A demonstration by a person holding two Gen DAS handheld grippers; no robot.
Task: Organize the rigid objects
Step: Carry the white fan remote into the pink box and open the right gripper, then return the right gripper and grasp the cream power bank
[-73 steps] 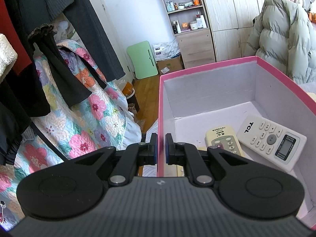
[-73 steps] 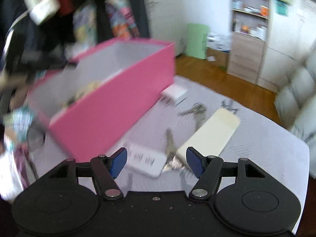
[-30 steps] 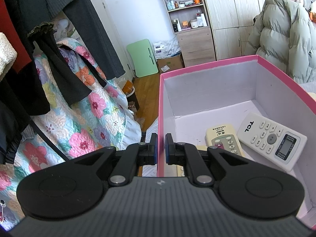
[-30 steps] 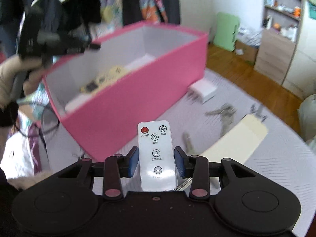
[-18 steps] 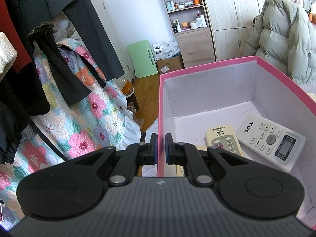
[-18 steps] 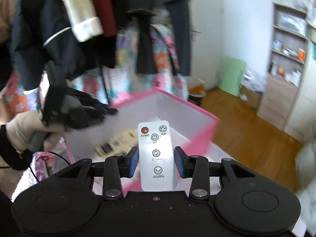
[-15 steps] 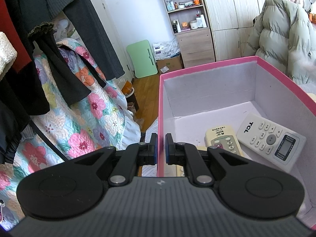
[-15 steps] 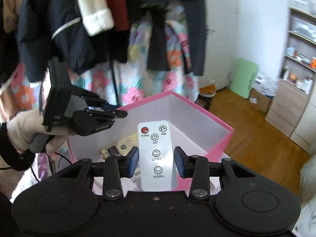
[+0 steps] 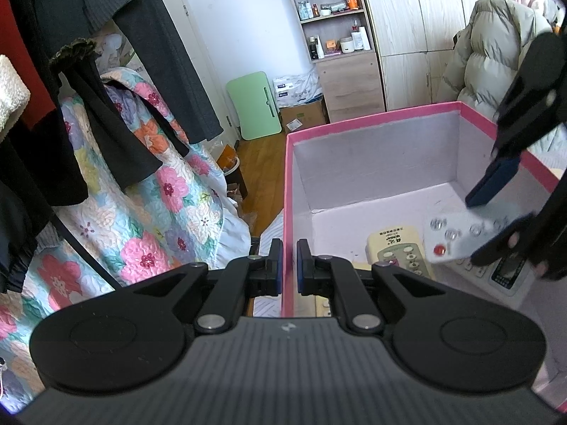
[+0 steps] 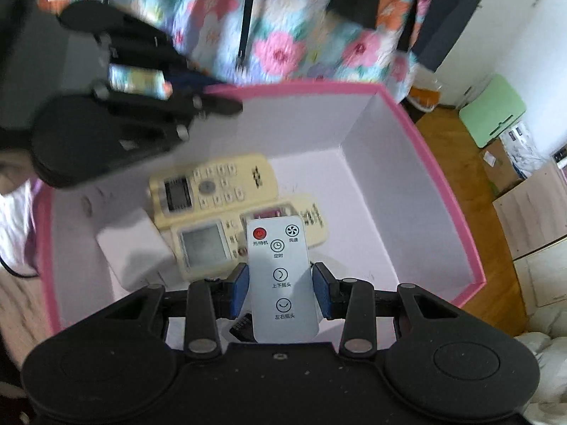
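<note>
The right tongs (image 10: 281, 292) hold a slim white remote (image 10: 281, 279) by its long edges, blue pads pressed on both sides, its red power button at the far end. Seen from the left wrist camera, the same remote (image 9: 460, 239) hangs tilted inside the pink box (image 9: 372, 120), above the things on the box floor.

Just beyond the held remote, on the white floor of the box (image 10: 443, 184), lie two cream remotes: the nearer one (image 10: 212, 244) with a grey screen, partly hidden behind the held remote, and the farther one (image 10: 212, 187) overlapping it. A white block (image 10: 134, 248) lies beside them toward the left wall. A small dark thing shows under the held remote's near end; what it is cannot be told.

The left tongs (image 9: 288, 265) are clamped narrow on the box's near pink wall, one pad outside and one inside. In the right wrist view they (image 10: 209, 104) appear blurred at the box's far rim.

Past the box hang a flowered quilt (image 9: 159, 212) and dark clothes (image 9: 159, 53); farther off stand a green board (image 9: 253, 104), a shelf unit (image 9: 333, 24) and a puffy coat (image 9: 496, 53).
</note>
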